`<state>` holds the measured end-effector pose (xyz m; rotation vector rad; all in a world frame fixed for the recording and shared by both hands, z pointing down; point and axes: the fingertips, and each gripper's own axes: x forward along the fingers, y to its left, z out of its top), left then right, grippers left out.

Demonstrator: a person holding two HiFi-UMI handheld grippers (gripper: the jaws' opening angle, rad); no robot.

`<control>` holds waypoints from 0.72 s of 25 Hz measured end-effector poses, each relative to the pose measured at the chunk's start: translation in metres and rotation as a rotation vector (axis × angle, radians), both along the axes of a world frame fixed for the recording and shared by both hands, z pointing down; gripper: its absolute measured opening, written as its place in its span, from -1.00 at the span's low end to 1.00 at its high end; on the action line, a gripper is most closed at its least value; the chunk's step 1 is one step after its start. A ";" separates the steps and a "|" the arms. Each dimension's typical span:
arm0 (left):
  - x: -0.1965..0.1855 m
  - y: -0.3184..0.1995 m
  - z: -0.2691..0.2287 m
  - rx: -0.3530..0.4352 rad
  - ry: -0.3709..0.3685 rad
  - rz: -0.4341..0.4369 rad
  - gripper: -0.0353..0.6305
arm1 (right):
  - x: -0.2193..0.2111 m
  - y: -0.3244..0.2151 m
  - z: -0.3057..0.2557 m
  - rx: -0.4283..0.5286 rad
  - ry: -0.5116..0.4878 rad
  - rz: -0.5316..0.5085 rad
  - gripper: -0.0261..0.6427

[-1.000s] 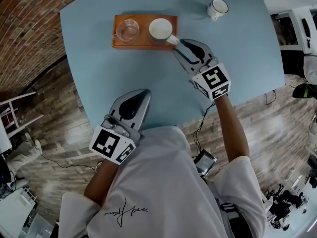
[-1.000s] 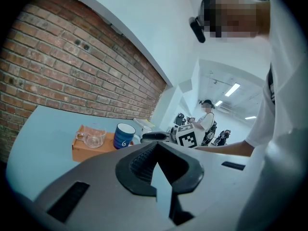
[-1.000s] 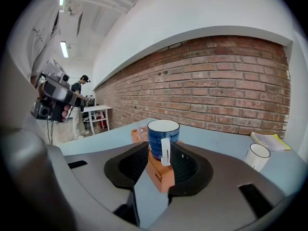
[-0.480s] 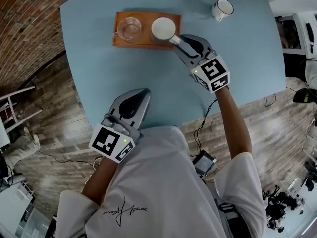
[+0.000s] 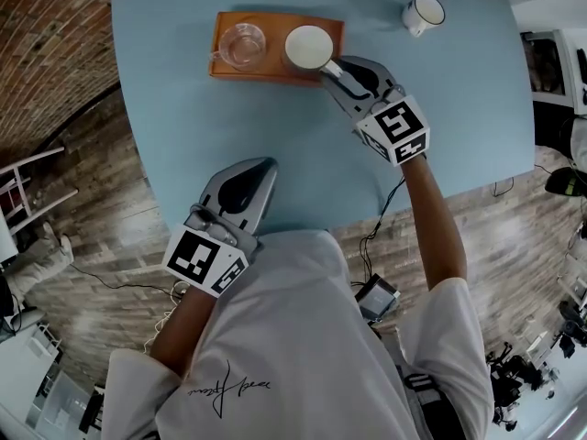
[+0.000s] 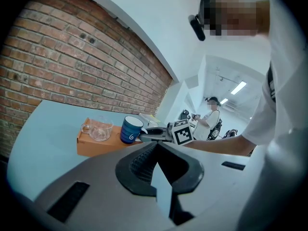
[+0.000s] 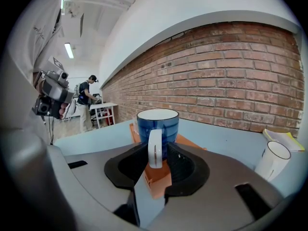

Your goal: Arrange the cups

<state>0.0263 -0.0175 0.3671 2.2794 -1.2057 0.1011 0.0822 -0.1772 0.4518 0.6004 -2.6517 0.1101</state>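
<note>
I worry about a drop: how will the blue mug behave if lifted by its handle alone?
The blue mug looks like glazed ceramic: probably stiff, fairly heavy for its size. The right gripper pinches only the handle, off to one side, so the body may sag or twist. The smooth glaze could slip; a drop might chip it.

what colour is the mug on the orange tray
The mug is blue, with a white handle and inside; the right gripper view shows it best.

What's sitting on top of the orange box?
A clear glass cup and a blue mug, its handle between the jaws of the right tongs. The top of the orange box directly under both cups is hidden.
</note>
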 end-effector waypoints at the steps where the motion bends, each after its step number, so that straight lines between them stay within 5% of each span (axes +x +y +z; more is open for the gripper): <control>1: -0.001 0.000 0.000 -0.003 -0.002 -0.002 -0.88 | -0.001 0.000 -0.001 0.001 -0.005 -0.001 -0.57; 18: 0.006 -0.007 0.011 -0.035 -0.007 0.000 -0.88 | -0.001 0.002 -0.001 0.017 -0.040 -0.001 -0.71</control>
